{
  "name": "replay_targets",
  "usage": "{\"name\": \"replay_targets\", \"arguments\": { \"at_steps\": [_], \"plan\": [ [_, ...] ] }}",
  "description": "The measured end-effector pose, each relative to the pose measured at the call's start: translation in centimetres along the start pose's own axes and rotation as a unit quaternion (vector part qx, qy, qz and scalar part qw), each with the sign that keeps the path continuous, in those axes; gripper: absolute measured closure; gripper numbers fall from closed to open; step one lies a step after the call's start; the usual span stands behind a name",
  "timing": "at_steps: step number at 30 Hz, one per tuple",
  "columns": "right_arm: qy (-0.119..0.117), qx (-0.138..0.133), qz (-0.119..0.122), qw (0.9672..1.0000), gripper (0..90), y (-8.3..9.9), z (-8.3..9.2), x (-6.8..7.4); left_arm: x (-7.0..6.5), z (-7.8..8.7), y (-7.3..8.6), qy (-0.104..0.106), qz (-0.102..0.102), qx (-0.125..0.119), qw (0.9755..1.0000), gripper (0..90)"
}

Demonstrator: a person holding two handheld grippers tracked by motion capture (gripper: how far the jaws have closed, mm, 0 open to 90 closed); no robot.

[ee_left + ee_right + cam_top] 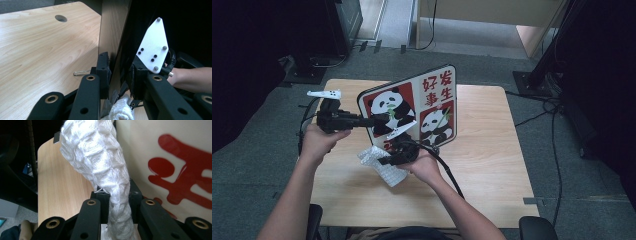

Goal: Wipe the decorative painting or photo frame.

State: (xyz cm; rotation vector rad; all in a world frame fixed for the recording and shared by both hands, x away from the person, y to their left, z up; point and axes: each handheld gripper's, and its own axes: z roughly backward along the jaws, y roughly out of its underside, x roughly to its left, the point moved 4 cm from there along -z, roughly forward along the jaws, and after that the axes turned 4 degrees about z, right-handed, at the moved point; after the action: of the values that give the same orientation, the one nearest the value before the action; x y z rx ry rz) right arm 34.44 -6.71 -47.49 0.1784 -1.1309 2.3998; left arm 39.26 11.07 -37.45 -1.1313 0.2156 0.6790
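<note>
While the person's forearms come in from the near edge of the wooden table [492, 165], the right gripper [398, 156] sits closest, clenched on a white waffle-weave cloth [382, 166]. Seen along its own jaws, the cloth [105, 167] is pinched into a thick twisted rope between the two black pads and spreads upward into a wider bunch, with the panda board's [175, 165] pale face and red print just beside it on the right. From above, the loose end of the cloth hangs down to the tabletop under that hand.

A little farther off, the left gripper [379, 120] reaches level from the left hand [319, 142] and straddles the left edge of the panda board [412, 107]. Its own camera shows the board's thin edge [113, 37] between the pads, the left pad against it; I cannot tell whether the right pad touches. The board stands tilted over the middle of the table, its printed side with two pandas and red characters toward the high camera.

A small wire clip [80, 73] lies on the bare wood beyond the left jaw, and a round cable hole [61, 18] sits near the table's far edge.
</note>
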Motion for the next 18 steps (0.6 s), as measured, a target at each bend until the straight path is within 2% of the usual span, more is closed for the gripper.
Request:
{"name": "replay_targets", "arguments": {
  "at_steps": [18],
  "plan": [
    [0.014, 0.005, -0.017, 0.9997, 78.3, 2.2, 0.0, -1.4, 0.1, 0.1, 0.1, 0.003, 0.004, 0.001, 1.0, 75.3]
  ]
}}
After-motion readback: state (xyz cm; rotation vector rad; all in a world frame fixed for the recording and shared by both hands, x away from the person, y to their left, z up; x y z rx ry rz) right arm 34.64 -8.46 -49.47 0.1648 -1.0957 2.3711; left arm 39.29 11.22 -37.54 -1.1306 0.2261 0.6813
